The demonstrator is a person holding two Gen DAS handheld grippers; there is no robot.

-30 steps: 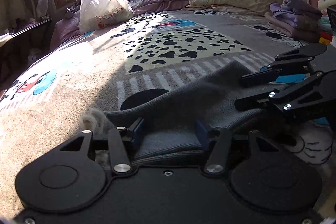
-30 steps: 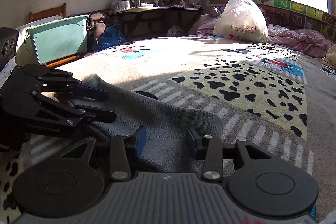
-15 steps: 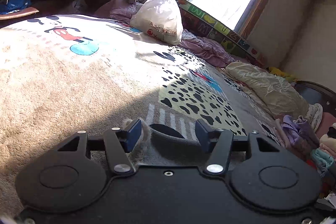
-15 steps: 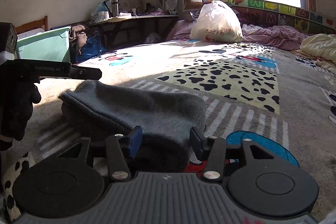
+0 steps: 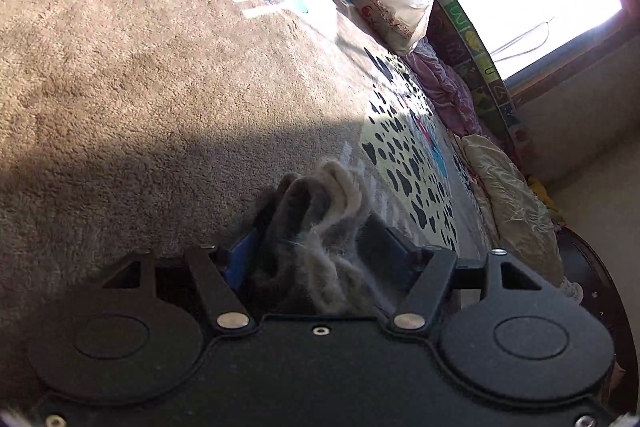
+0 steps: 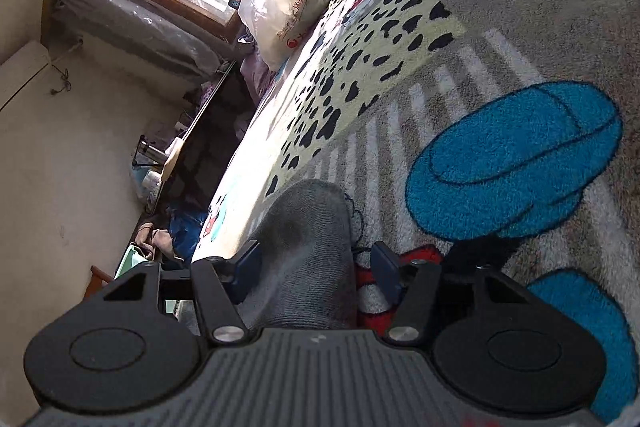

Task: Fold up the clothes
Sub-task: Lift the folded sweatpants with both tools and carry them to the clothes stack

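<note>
A grey knit garment [image 5: 316, 227] lies bunched on the cartoon-print blanket [image 5: 120, 87], its pale ribbed edge curled up. My left gripper [image 5: 320, 247] stands open, the bunch filling the space between its blue pads. In the right wrist view the same grey garment [image 6: 308, 227] runs up between the fingers of my right gripper [image 6: 316, 263], which is open. The cloth lies against the left pad, and a strip of blanket [image 6: 500, 167] shows before the right pad. Both views are strongly tilted. Neither gripper shows in the other's view.
A white plastic bag [image 5: 394, 7] [image 6: 284, 11] sits on the bed near the window. Purple bedding [image 5: 444, 83] and a cream duvet [image 5: 508, 195] lie along the far side. A dark desk [image 6: 200, 131] and a green bin [image 6: 134, 259] stand beside the bed.
Both grippers have rolled sharply to tilted views and come lower and closer onto the grey garment. The left one, seen in the right view earlier, is out of sight.
</note>
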